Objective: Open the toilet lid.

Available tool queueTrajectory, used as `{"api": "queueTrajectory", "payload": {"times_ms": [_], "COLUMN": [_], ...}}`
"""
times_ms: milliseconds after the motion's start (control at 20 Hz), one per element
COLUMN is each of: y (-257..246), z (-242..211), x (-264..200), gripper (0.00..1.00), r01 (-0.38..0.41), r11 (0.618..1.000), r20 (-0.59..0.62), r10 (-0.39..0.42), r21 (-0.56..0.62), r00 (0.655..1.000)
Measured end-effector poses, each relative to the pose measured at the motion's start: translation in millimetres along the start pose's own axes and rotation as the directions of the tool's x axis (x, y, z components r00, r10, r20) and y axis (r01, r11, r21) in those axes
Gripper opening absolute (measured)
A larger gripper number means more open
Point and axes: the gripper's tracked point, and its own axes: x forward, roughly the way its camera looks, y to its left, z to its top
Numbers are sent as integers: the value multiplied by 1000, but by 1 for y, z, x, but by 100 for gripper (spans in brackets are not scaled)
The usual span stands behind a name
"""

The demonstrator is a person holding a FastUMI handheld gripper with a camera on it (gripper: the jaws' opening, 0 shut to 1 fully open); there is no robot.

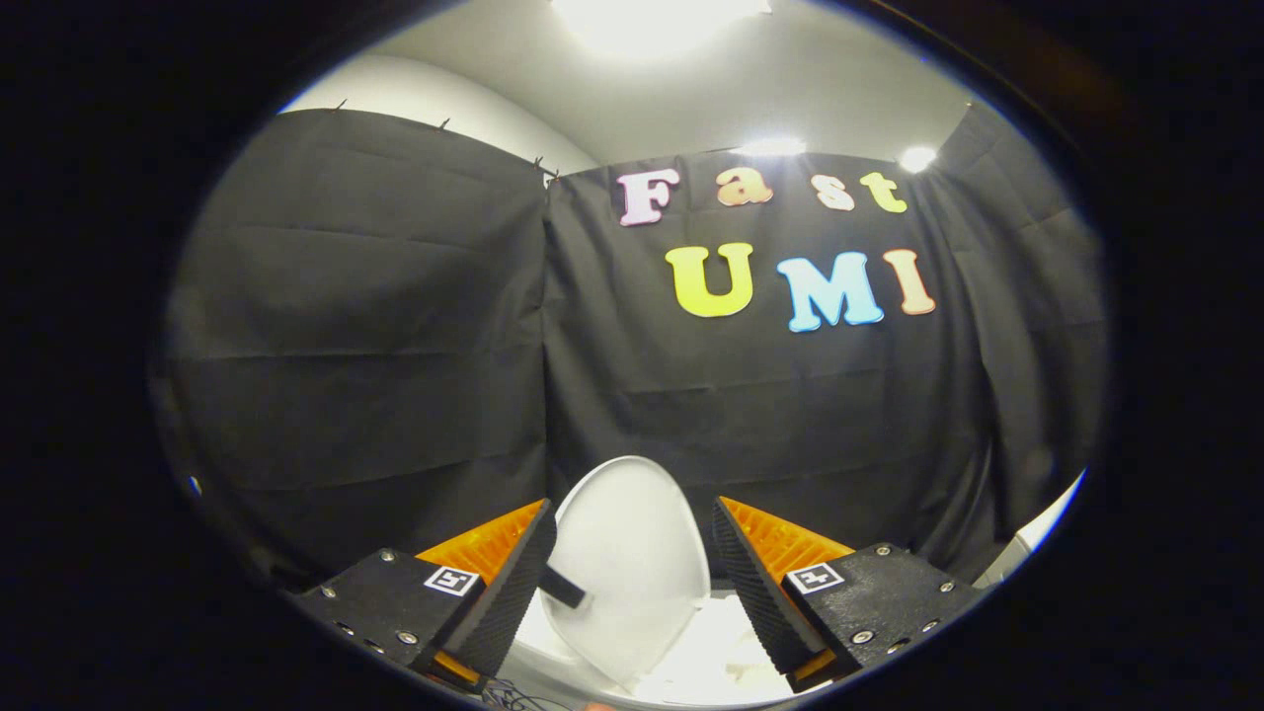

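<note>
Gripper view: toilet lid raised, standing nearly upright between the spread fingers of the gripper.
The fingers are released, gripping nothing; judged best practice: leave the lid resting back against the black cloth wall and withdraw without nudging it.

The gripper has two wedge-shaped fingers with ribbed inner faces, spread apart, each mounted on a black block studded with silver screws and bearing a small square black-and-white marker.
</note>
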Motion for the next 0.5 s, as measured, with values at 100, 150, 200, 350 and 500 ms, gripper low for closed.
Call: {"api": "queueTrajectory", "payload": {"times_ms": [100,150,200,350,500], "y": [-34,-51,-68,-125,-176], "z": [26,37,47,75,92], "x": [-10,-17,-24,-53,-90], "gripper": [97,97,97,97,97], "r01": [35,50,69,126,187], "r11": [999,998,997,988,973], "r20": [36,49,56,99,140], "r10": [-35,-49,-67,-117,-168], "r21": [-17,-29,-40,-91,-133], "r00": [999,998,996,988,976]}}
